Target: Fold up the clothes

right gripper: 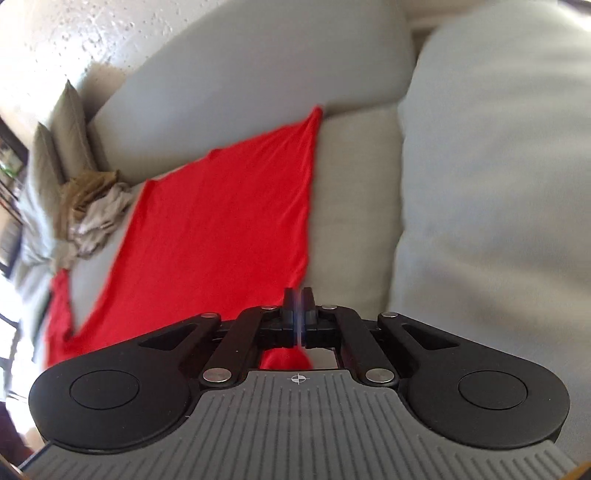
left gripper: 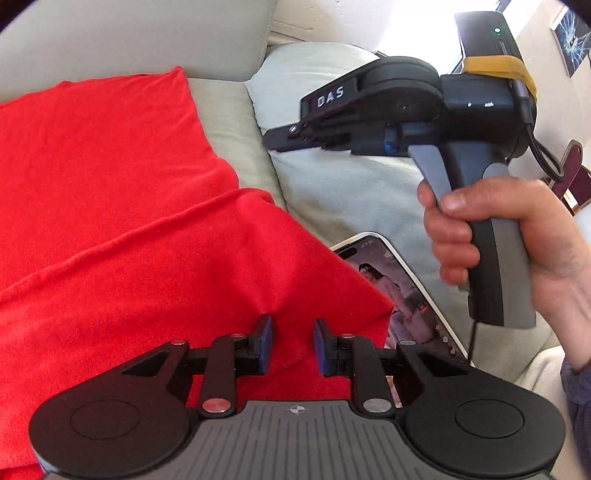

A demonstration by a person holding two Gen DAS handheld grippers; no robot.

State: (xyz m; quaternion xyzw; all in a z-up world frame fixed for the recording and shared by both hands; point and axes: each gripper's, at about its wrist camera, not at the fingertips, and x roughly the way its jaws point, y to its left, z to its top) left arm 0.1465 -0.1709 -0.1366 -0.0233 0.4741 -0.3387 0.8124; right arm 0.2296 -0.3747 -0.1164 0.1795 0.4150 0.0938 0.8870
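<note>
Left wrist view shows our left tongs (left gripper: 291, 341) parted, empty, over the red garment (left gripper: 122, 206), creased across; right tongs (right gripper: 298, 317) closed, seemingly empty.

A home living room is shown. A pale upholstered sofa (right gripper: 354, 177) fills both views, with a light grey cushion (left gripper: 332, 184) set against its arm and two olive throw pillows (right gripper: 62, 122) propped at the far end. A red garment (left gripper: 110, 221) is spread over the seat, and a crumpled heap of beige cloth (right gripper: 96, 210) is left near the pillows. A smartphone (left gripper: 402, 291) with a lit screen lies on the seat. A textured plaster wall (right gripper: 74, 33) and a poster (left gripper: 572, 37) hung on a wall are seen behind.
</note>
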